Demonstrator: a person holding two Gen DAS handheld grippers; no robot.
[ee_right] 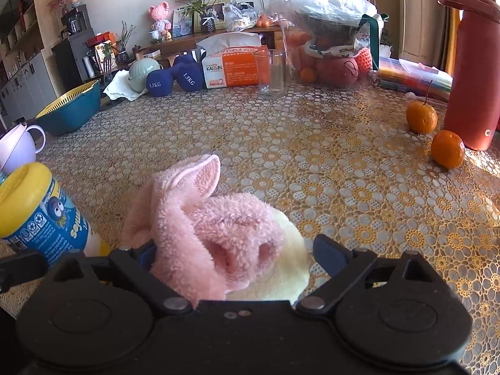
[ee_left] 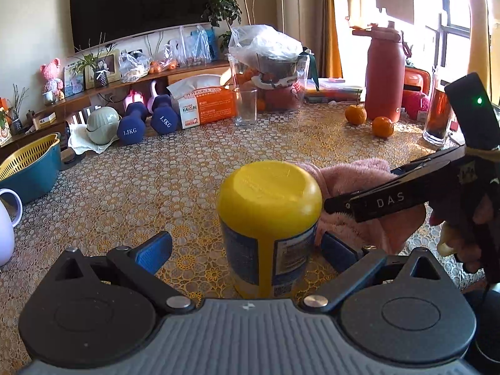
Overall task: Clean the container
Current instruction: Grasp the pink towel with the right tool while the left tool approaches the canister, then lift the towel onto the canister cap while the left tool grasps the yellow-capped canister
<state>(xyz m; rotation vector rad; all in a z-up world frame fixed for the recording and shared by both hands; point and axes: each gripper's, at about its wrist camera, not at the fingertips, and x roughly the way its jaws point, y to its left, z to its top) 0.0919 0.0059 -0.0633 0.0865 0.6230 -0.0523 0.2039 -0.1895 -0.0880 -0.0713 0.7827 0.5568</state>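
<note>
In the left wrist view, the yellow container [ee_left: 269,228] stands upright at centre frame on the patterned tabletop [ee_left: 156,172], its long axis vertical, its flat yellow end toward the camera. It sits directly between the fingers of the left tool [ee_left: 247,250], whose blue pads stand apart with clear gaps on both sides, so nothing is clamped. The pink cloth [ee_left: 353,193] lies just behind and to the right of the container, with the right tool [ee_left: 331,204] reaching in from the right edge over it.

In the right wrist view, the cloth [ee_right: 206,218] fills the lower centre, bunched between the right tool [ee_right: 237,256] fingers; the right pad stands clear of it, so the tool reads as spread, not pinching. The container [ee_right: 37,209] leans at the lower left edge, beside the cloth. By my reading the left tool is nearer the container and would close on it sideways.
</note>
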